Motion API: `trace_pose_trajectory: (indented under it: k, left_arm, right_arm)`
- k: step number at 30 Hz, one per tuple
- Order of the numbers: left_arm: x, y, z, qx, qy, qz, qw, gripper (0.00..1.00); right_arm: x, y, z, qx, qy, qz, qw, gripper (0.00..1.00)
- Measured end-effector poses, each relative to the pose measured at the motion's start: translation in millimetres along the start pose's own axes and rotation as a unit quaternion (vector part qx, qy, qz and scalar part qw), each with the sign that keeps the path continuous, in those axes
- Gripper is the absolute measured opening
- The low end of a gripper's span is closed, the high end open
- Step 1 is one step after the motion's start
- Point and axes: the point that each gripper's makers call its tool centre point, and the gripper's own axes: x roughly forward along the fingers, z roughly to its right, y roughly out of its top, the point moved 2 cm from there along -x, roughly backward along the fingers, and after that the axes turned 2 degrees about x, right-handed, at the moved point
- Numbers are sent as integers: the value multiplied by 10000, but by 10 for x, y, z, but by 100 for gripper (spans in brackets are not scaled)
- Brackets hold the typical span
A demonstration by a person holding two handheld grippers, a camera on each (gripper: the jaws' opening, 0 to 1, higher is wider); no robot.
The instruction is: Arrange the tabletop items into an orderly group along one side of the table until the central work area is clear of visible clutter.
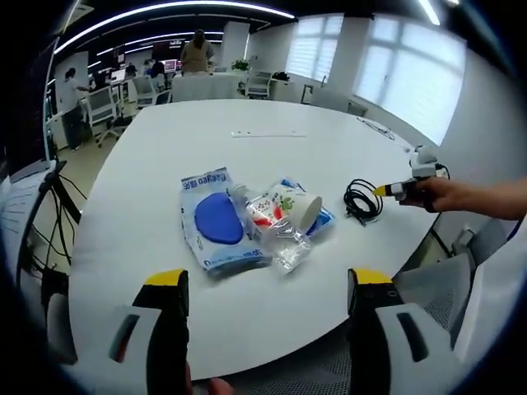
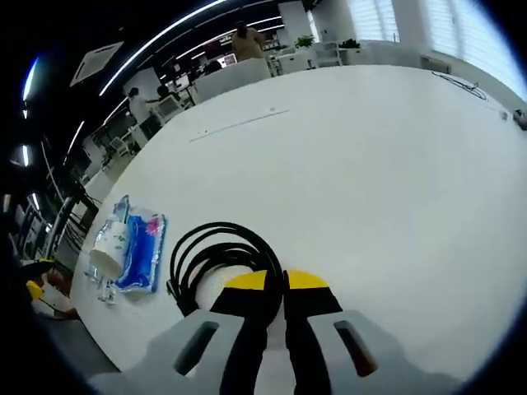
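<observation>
A: Clutter sits near the front edge of the white table [image 1: 272,156]: a blue-and-white pouch [image 1: 217,220] lying flat, a paper cup [image 1: 290,207] on its side just beside it, a crumpled clear plastic bottle [image 1: 278,239] touching the cup, and a blue packet [image 1: 323,220] under the cup.

B: Any writing?

A: The pouch has white lettering along its top band, too small to read. The cup carries red and green print, also unreadable.

B: And the grippers?

A: The left gripper [image 1: 268,284] hangs at the near edge with its yellow-tipped jaws spread wide, nothing between them. The right gripper [image 2: 285,281] has its jaws pressed together at the coiled black cable [image 2: 216,257], which lies near the table's right edge, apart from the pile; whether the cable is pinched cannot be told.
</observation>
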Motion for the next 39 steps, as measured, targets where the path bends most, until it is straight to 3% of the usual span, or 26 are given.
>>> trace_pose_trajectory:
  k: [14, 20, 25, 39]
  left_arm:
    - [16, 13, 7, -43, -39, 72, 10000, 81]
    - [10, 16, 5, -68, -41, 108, 9999, 81]
    - [0, 20, -12, -86, -27, 136, 9999, 81]
    - [-55, -3, -80, -156, 24, 196, 9997, 81]
  right_arm:
    - [-66, 163, -119, -923, 140, 223, 9954, 6]
    - [-66, 198, -381, -1576, 473, 219, 9861, 11]
    - [9, 188, -564, -1742, 747, 214, 9816, 17]
    - [94, 63, -1121, -2278, 1307, 32, 9649, 20]
